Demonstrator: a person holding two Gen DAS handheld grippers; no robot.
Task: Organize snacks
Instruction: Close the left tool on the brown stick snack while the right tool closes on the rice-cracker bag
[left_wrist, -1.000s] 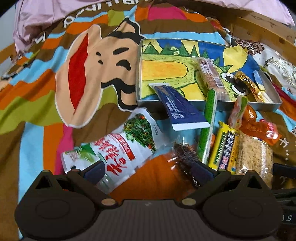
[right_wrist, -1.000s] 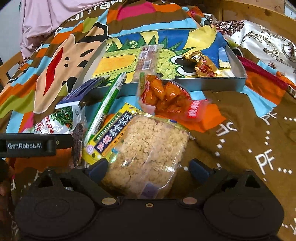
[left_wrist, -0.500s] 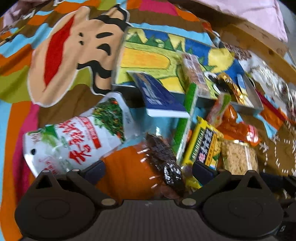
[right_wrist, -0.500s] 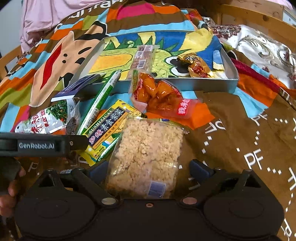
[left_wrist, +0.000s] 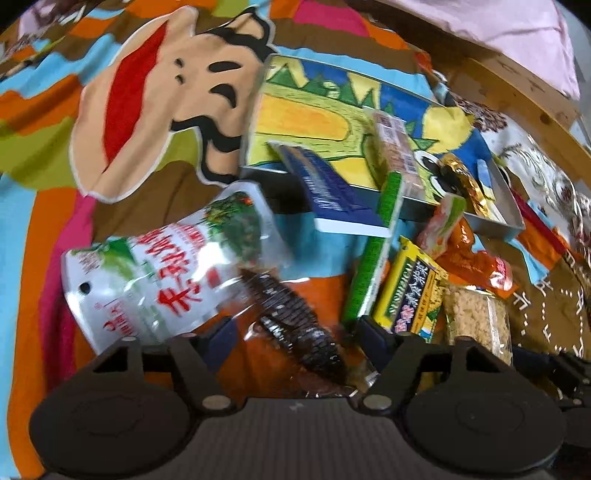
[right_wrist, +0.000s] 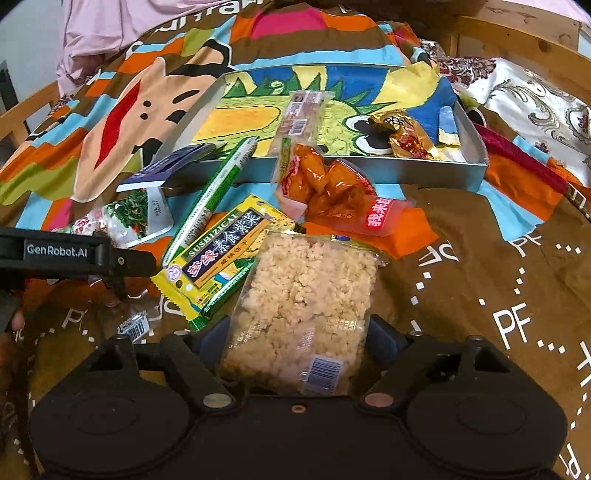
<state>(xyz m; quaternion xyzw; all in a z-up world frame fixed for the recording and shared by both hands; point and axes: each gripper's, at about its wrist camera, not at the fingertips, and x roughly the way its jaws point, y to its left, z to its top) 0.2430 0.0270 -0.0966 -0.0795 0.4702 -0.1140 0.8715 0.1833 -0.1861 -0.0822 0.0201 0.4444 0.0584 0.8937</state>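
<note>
Snack packets lie on a colourful cartoon blanket in front of a shallow metal tray (right_wrist: 369, 173). In the left wrist view a clear packet of dark snack (left_wrist: 291, 314) lies between the fingers of my left gripper (left_wrist: 297, 332). Its jaws are closing and the pads stand just off the wrapper. In the right wrist view a clear packet of pale rice crisp (right_wrist: 306, 295) fills the gap of my right gripper (right_wrist: 299, 332). Those jaws are closing too, and both pads meet the packet's sides. The left gripper's finger (right_wrist: 122, 258) shows at the left edge.
A white and green bag (left_wrist: 166, 277), a blue packet (left_wrist: 332, 195), a green stick (left_wrist: 373, 251), a yellow packet (right_wrist: 221, 254) and an orange packet (right_wrist: 332, 192) crowd the tray's front. A long clear bar (right_wrist: 301, 110) and a gold wrapper (right_wrist: 406, 138) lie in the tray.
The left gripper rolled and edged onto the dark snack packet, and its jaws narrowed around it. The right jaws narrowed onto the rice crisp packet; that hand stayed put.
</note>
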